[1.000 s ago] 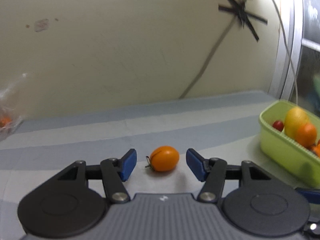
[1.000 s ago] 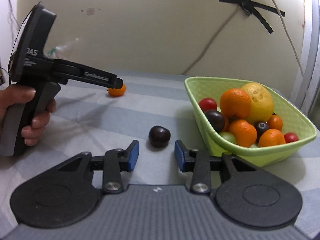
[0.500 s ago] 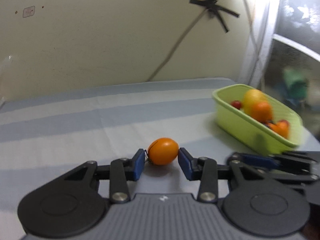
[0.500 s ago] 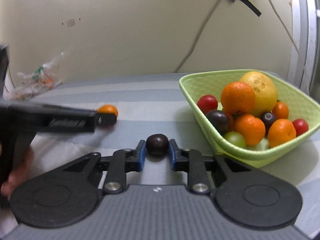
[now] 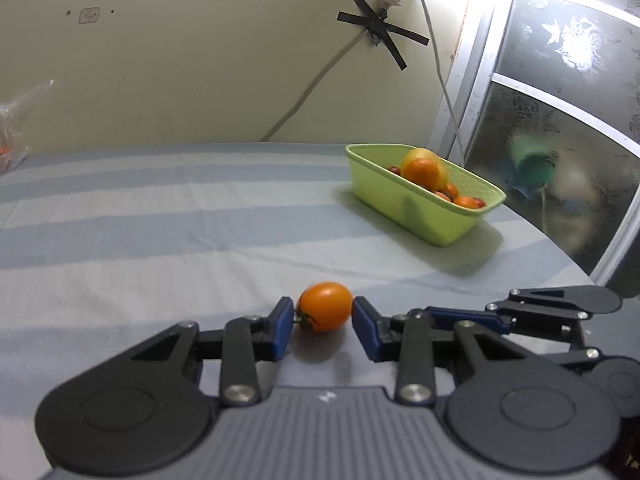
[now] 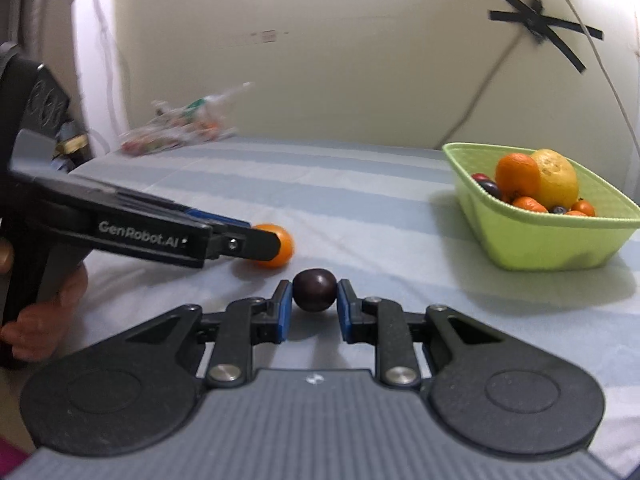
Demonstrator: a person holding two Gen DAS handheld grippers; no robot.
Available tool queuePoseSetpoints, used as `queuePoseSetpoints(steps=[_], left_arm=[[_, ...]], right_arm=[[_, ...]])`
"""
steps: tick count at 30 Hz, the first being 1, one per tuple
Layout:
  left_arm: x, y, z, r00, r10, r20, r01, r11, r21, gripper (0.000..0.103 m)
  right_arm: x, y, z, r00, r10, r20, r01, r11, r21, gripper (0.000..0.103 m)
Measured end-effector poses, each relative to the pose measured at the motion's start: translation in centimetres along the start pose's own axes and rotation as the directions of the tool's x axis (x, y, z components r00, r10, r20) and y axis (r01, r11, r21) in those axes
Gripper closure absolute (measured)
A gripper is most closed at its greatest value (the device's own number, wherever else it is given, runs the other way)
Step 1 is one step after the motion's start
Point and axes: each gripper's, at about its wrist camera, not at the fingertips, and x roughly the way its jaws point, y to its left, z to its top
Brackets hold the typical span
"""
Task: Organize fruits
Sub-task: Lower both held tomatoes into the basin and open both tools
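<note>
The left claw (image 5: 323,318) has just been closing and pinches the orange tomato (image 5: 325,306); the right claw (image 6: 312,302) pinches the dark plum (image 6: 314,289). The green basket (image 6: 532,236) lies ahead to the right on the worktop (image 6: 360,216), nearer the right claw.

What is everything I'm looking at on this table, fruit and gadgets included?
orange tomato: one, orange, between the left gripper's pads
dark plum: one, dark purple, between the right gripper's pads
basket: one, lime green, on the table's right side, heaped with orange, yellow, red and dark fruit
tablecloth: one, striped grey and white, covering the table
plastic bag: one, clear, at the table's far left by the wall
black tape cross: one, on the wall, holding a cable
left gripper: one, black with blue pads, just closed on the tomato
right gripper: one, black with blue pads, shut on the plum
hand: one, holding the left gripper's handle
</note>
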Motion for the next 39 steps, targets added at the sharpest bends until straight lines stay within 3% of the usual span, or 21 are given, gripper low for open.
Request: queuePoseSetpoints(steps=[15, 18, 20, 23, 30, 35, 39], left_arm=[[0.5, -2.8, -0.9, 0.996, 0.087, 0.001, -0.087, 0.992, 0.092, 0.055], [1.2, -3.1, -1.1, 0.996, 0.089, -0.013, -0.087, 0.990, 0.108, 0.060], [1.3, -3.2, -1.3, 0.998, 0.066, -0.005, -0.065, 0.991, 0.114, 0.073], [1.5, -3.6, -1.0, 0.998, 0.069, -0.009, -0.067, 0.990, 0.126, 0.074], [2.3, -4.1, 3.3, 0.999, -0.008, 0.039, 0.004, 0.995, 0.105, 0.073], [4.8, -6.9, 7.4, 0.995, -0.046, 0.092, 0.030, 0.985, 0.170, 0.073], [8.1, -8.8, 9.5, 0.994, -0.052, 0.092, 0.032, 0.979, 0.201, 0.073]], right_arm=[[-0.3, 0.1, -1.3, 1.000, 0.025, 0.009, -0.025, 1.000, -0.014, 0.071], [-0.2, 0.2, -1.3, 1.000, 0.026, 0.009, -0.026, 1.000, -0.017, 0.071], [-0.3, 0.2, -1.3, 1.000, 0.024, 0.012, -0.024, 0.999, -0.029, 0.075], [-0.6, 0.0, -1.4, 0.999, 0.021, 0.032, -0.020, 1.000, -0.018, 0.076], [-2.2, -3.4, 0.0, 0.982, -0.091, 0.163, 0.083, 0.995, 0.053, 0.076], [-3.0, -7.3, 2.0, 0.944, -0.202, 0.259, 0.178, 0.977, 0.114, 0.076], [-2.2, -10.4, 2.9, 0.925, -0.267, 0.271, 0.233, 0.961, 0.150, 0.076]])
